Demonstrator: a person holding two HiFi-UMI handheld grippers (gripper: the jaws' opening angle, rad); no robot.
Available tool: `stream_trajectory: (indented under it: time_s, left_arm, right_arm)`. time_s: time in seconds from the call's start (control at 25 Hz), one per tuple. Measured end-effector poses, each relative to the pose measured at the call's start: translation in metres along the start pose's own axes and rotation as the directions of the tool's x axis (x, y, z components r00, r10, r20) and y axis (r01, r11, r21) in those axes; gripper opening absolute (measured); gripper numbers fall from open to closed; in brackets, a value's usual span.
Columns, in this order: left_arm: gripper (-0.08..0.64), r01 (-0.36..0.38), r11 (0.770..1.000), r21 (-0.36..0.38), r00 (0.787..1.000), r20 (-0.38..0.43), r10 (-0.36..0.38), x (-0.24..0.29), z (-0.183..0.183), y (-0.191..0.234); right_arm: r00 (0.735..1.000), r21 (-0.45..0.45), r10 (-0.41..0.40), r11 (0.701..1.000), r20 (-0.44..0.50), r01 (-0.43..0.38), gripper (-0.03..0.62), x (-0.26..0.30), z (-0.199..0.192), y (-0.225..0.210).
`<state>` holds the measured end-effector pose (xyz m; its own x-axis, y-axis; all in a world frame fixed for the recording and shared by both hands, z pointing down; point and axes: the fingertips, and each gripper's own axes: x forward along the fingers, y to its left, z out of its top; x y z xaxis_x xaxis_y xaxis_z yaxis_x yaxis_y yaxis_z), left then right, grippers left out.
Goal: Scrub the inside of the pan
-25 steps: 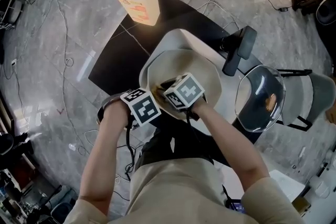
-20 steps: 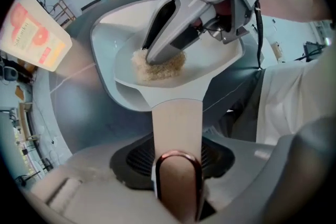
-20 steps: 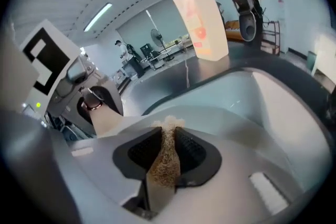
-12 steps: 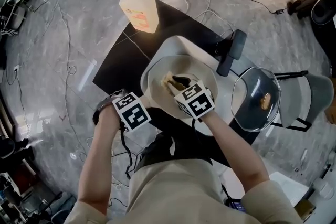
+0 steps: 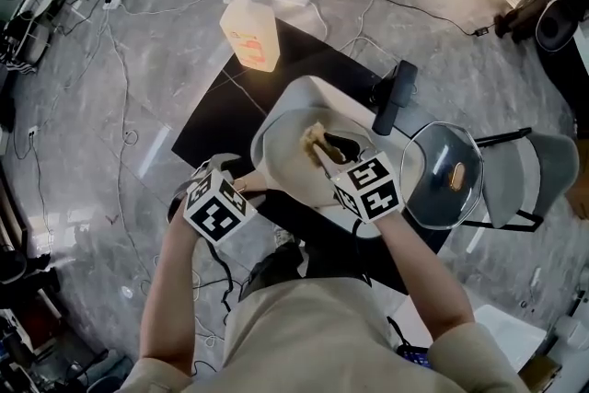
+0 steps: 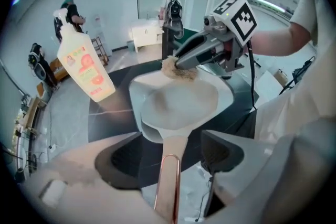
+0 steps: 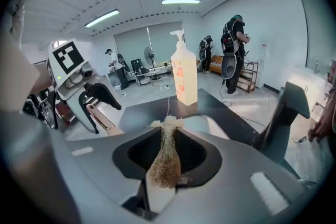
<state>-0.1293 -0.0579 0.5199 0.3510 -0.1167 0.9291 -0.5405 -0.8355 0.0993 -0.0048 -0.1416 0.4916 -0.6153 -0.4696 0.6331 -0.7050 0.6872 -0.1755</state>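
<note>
The rigid pan (image 5: 299,156) is best taken by its handle (image 6: 168,178), lying loose between the opening left gripper (image 6: 170,138), while the soft scrubber (image 7: 164,162) is clamped in the right gripper (image 7: 168,132).

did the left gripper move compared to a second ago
Yes. The left gripper has pulled back leftward from the pan, out along its handle. Its jaws are opening, with the handle between them untouched.

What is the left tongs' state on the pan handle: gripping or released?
Released and opening: the left tongs straddle the pan handle, jaws clear of it.
</note>
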Motion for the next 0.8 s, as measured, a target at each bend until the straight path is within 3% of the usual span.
stream_trajectory:
  time_s: [0.2,0.48,0.64,0.8]
  left_arm:
    - [0.359,-0.045,0.999,-0.022,0.991,0.128,0.047,-0.031,0.017,-0.001]
    - [0.304,-0.109,0.993,-0.037,0.946,0.304,0.115,-0.088,0.047,-0.004]
    - [0.242,-0.155,0.987,-0.049,0.898,0.409,0.162,-0.121,0.064,-0.007]
    - [0.187,-0.207,0.974,-0.091,0.824,0.521,0.223,-0.156,0.082,-0.009]
  right_arm:
    - [0.992,-0.025,-0.037,0.999,0.117,0.040,0.094,-0.036,0.033,0.012]
    - [0.964,-0.027,-0.065,0.997,0.257,0.075,0.094,-0.094,0.079,0.030]
    - [0.936,-0.033,-0.080,0.995,0.342,0.097,0.094,-0.125,0.104,0.043]
    - [0.905,-0.040,-0.090,0.992,0.415,0.118,0.094,-0.156,0.127,0.055]
